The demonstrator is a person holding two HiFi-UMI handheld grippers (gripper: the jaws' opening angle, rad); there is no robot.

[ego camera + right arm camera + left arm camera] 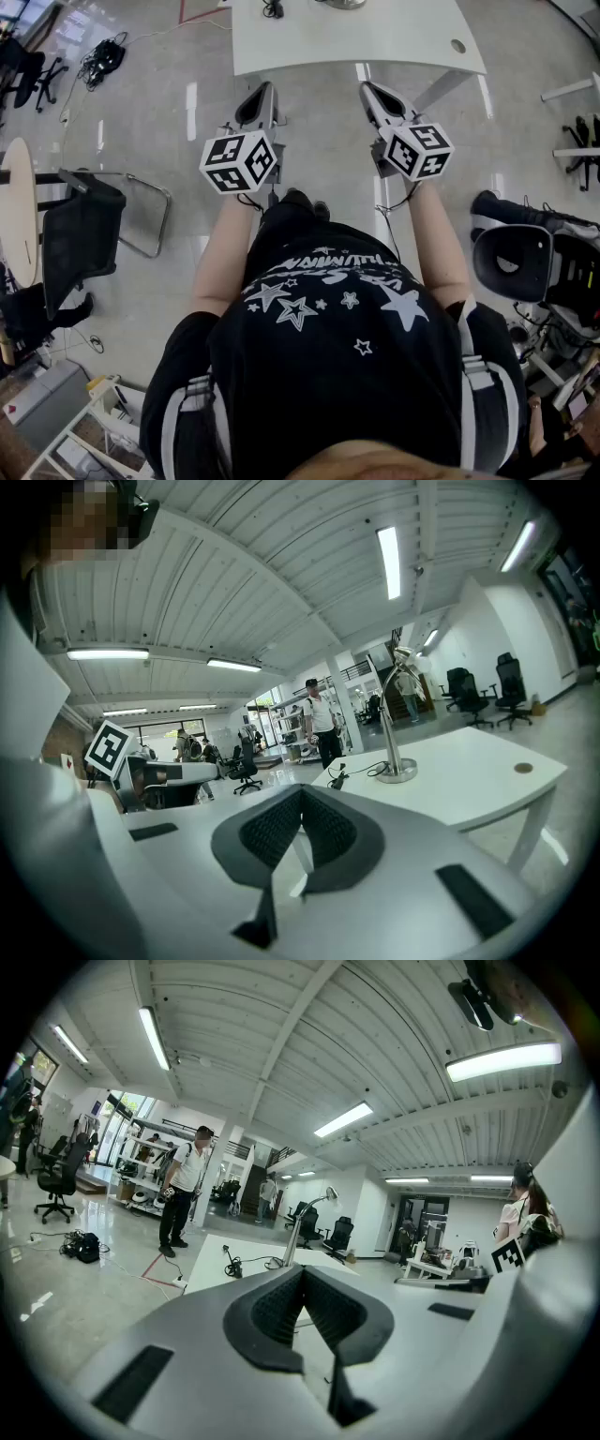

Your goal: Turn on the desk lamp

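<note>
black chair, cable bundle on floor

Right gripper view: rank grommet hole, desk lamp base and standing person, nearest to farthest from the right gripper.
1. Grommet hole, right side of the white table.
2. Desk lamp base, mid-table.
3. Standing person, on the floor beyond the table.

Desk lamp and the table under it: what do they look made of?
Desk lamp: it looks like polished metal, perhaps chrome or steel. The thin stem and round base are silvery and catch bright glints. Table: the top is smooth and plain white with little glare, so likely laminate or painted board. What lies under the white surface cannot be told.
</note>
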